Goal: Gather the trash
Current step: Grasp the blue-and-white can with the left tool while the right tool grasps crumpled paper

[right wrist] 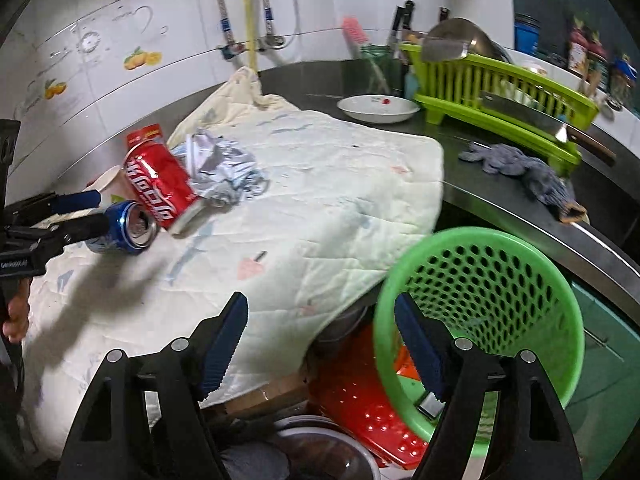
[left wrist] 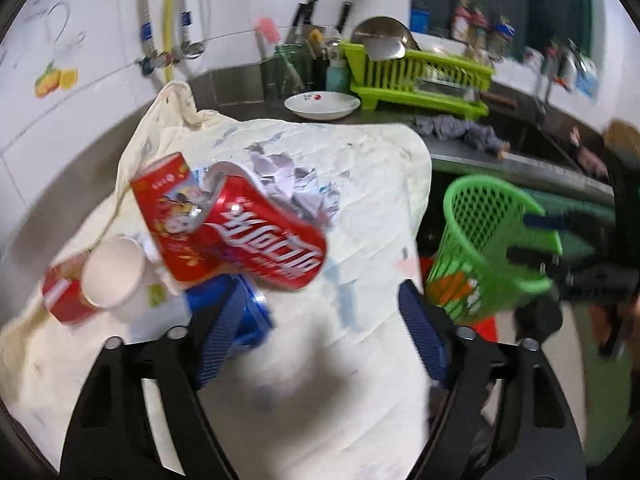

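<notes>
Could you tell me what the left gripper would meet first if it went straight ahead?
Probably the blue can beside its left finger; the left gripper is open, with the red cola can just beyond. Depth is unclear.

Cans [right wrist: 160, 184] lie on the cloth [right wrist: 320, 184], basket [right wrist: 480, 304] to its right.

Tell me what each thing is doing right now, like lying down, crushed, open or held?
Red Coca-Cola can: lying on its side, dented.
Blue drink can: on its side, open top showing, beside a left gripper finger; grip unclear.
White paper cup: tipped over.
Crumpled grey paper: scrunched up.
Green mesh basket: tilted; right gripper straddles its rim, hold unclear.
White bowl: upright.
</notes>
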A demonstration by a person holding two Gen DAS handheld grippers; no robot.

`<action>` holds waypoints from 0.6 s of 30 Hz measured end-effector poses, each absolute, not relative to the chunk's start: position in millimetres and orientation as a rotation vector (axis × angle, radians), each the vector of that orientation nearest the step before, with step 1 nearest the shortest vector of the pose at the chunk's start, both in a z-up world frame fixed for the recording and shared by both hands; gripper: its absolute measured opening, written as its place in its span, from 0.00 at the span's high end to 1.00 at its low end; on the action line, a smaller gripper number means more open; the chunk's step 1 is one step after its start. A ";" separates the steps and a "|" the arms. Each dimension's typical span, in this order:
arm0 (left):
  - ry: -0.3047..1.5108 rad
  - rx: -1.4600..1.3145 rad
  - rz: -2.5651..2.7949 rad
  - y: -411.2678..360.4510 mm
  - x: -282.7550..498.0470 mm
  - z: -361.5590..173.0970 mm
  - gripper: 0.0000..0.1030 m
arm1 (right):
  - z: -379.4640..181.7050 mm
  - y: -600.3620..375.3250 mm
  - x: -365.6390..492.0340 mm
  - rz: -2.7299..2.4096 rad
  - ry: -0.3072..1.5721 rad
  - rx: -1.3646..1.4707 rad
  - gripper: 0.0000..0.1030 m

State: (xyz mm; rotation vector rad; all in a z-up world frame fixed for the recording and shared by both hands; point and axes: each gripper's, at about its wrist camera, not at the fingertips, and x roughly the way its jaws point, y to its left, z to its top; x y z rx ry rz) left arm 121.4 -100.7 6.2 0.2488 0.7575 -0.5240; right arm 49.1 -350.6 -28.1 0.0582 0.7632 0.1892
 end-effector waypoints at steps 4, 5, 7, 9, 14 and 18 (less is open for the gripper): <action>0.787 0.332 -0.579 -82.6 132.2 1.2 0.18 | -27.4 -340.3 57.6 0.213 0.775 0.046 0.26; 0.792 0.372 -0.570 -79.1 137.0 -1.9 0.18 | -27.1 -338.3 59.5 0.218 0.778 0.042 0.26; 0.806 0.425 -0.577 -74.4 143.0 -7.4 0.18 | -25.5 -332.7 62.6 0.227 0.781 0.029 0.26; 0.822 0.464 -0.601 -70.8 148.7 -12.0 0.18 | -23.8 -327.5 65.3 0.234 0.781 0.014 0.26; 0.828 0.598 -0.637 -72.0 158.4 -21.2 0.14 | -22.7 -317.6 73.0 0.250 0.790 -0.008 0.25; 0.839 0.693 -0.658 -75.0 163.5 -28.8 0.14 | -24.0 -309.3 79.2 0.267 0.801 -0.026 0.25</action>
